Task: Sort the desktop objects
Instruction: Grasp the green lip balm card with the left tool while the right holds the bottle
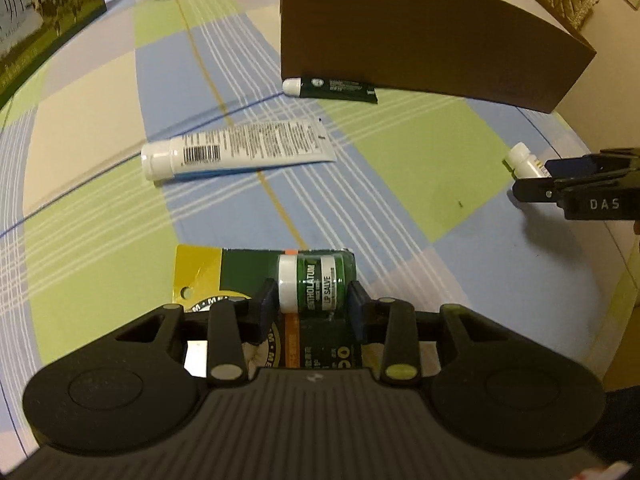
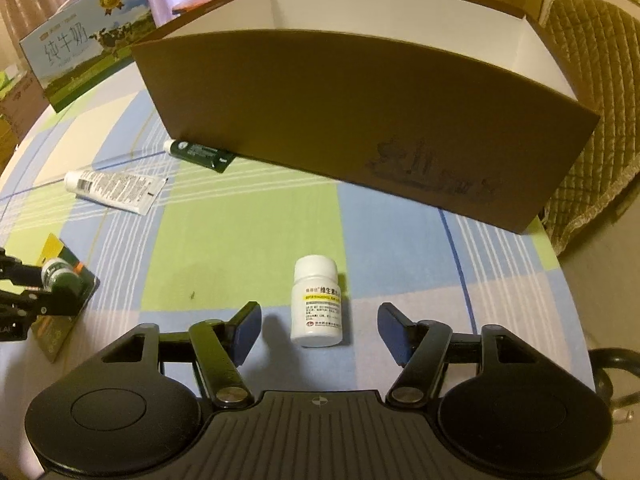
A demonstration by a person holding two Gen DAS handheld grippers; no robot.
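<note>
The left gripper [image 1: 312, 300] clamps a lip salve pack [image 1: 316, 284]; the right gripper [image 2: 318, 330] stands released around a white pill bottle [image 2: 318, 308] upright on the checked tablecloth [image 2: 248, 232]. Beyond lie two tubes [image 1: 240, 152], a brown box [image 2: 360, 120], then a milk carton [image 2: 84, 52].

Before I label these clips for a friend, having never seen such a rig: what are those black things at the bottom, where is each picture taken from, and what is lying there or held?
They are hand-held tongs, one in each of a person's hands, each with a camera looking along its fingers.

The left camera shows the left tongs closed on a carded lip salve pack.

The right camera shows the right tongs open around an upright white pill bottle, not pressing it.

On the checked tablecloth lie a white tube and a dark green tube, the latter against an open brown cardboard box.
</note>
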